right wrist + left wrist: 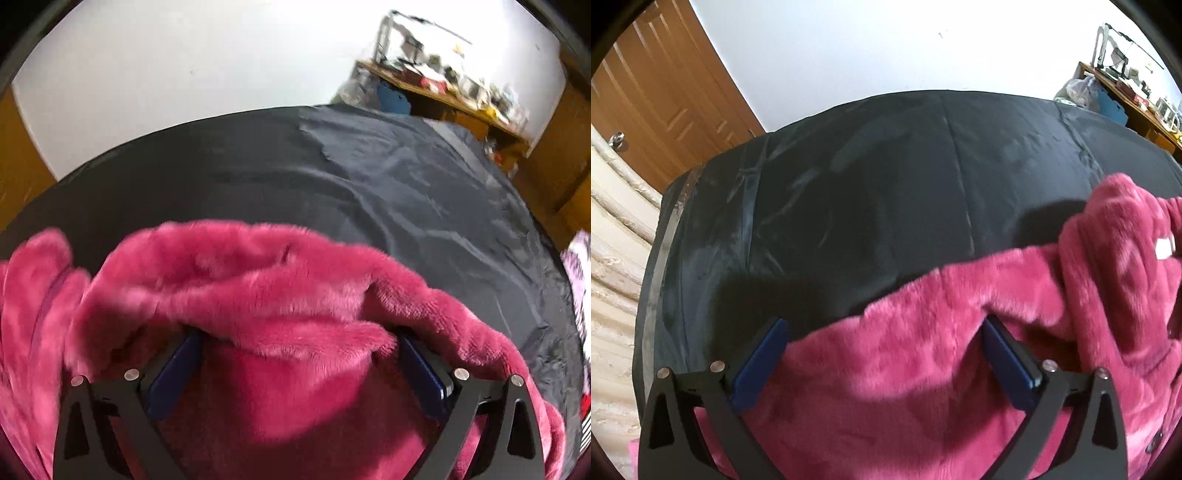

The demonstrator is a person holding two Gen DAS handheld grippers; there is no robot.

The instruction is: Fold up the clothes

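Observation:
A fluffy pink fleece garment (905, 387) lies rumpled on a surface covered with a black sheet (849, 184). My left gripper (882, 321) hangs over the garment's near-left part, jaws wide apart. Its blue pads (761, 362) stand clear of the fleece, which lies loose beneath and between them. A white label (1163, 248) shows on the bunched part at right. In the right wrist view the same pink garment (258, 280) is heaped up. My right gripper (295, 339) stands just as wide, and a thick fold drapes over its fingertips and hides them.
A wooden door (665, 92) and pale quilted bedding (613, 240) lie left of the black sheet (406, 184). A cluttered wooden desk (443, 92) stands behind at the far right. A white patterned cloth (576, 266) sits at the sheet's right edge.

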